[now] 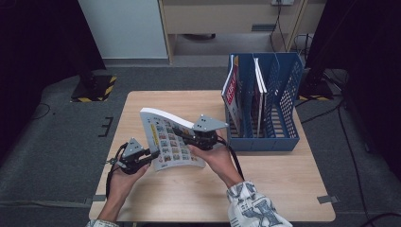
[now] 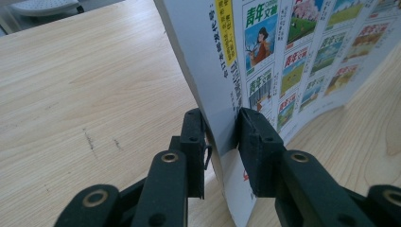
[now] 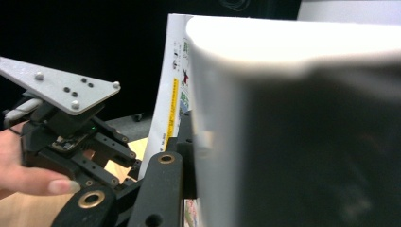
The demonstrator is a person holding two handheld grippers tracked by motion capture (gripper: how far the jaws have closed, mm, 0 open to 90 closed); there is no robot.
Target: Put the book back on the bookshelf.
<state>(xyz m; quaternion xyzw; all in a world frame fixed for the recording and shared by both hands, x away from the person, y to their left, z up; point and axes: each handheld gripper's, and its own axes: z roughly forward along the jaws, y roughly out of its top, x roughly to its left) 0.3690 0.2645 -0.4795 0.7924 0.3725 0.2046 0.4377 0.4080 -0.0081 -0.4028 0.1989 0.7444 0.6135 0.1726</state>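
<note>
Wooden table (image 1: 156,203) underneath, and at its far right corner stands the blue file rack (image 1: 279,106) with a couple of books already upright in its slots. Over the table's middle, nearer the left edge, the magazine (image 1: 165,135) is up off the surface and bowing between two grips. Left gripper (image 2: 221,137) has its jaws pinched on the magazine's lower corner; right gripper (image 1: 189,136) is clamped on the opposite edge, rack side. The risk, I'd say: that curved, glossy cover could slide from the thin corner pinch, or buckle and catch a divider going in.
</note>
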